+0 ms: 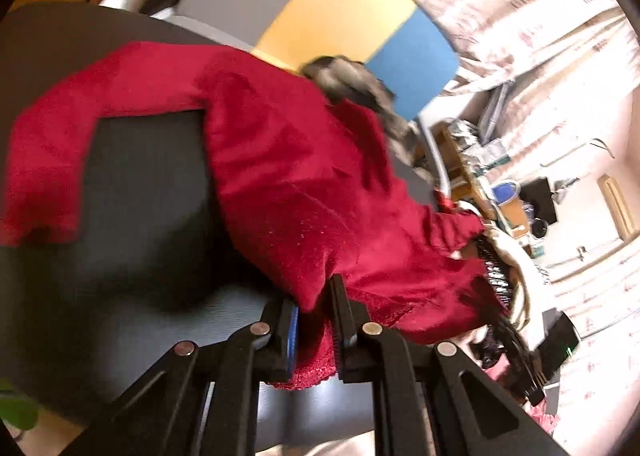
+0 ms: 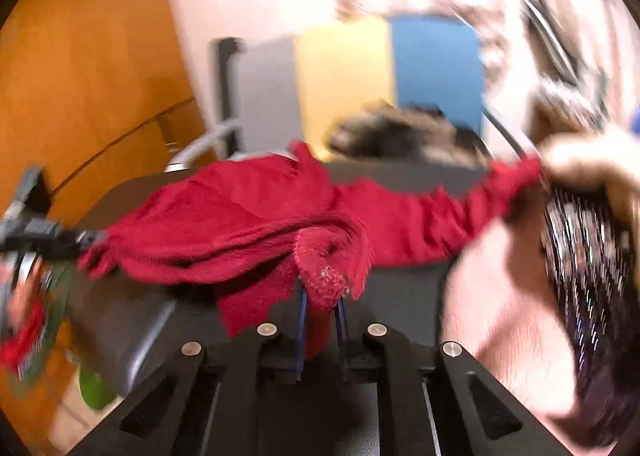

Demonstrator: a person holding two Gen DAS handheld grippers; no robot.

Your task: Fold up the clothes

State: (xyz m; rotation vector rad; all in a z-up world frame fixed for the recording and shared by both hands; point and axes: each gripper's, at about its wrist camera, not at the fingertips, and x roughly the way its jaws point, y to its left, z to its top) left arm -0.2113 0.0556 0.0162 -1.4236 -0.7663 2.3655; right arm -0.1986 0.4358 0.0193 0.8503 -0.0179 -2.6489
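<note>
Both tools are clamped on one red garment over a dark grey bench. The left tool has its two black fingers closed on a bunched edge of the red cloth, the fabric pinched between the pads and a textured hem hanging just below them. The right tool likewise grips a gathered wad of the same cloth, its narrow blue-edged pads pressed against the fabric from either side.

From those two grips the garment spreads outward across the bench: the body lies partly flat, one sleeve bends out to the side and rests on the dark surface, and the far side (stretched toward the edge of the right wrist view) is pulled taut toward a sleeve-like stretch of red. Beyond the red cloth sits a dark furry item, touching or just past its far edge; what it is cannot be told.

As for progress, the garment is rumpled and lifted at two points, with no neat folded stack to be seen. It appears to be mid-handling, being spread or drawn over, and most of the folding seems left to do. Motion blur hides finer detail.
</note>
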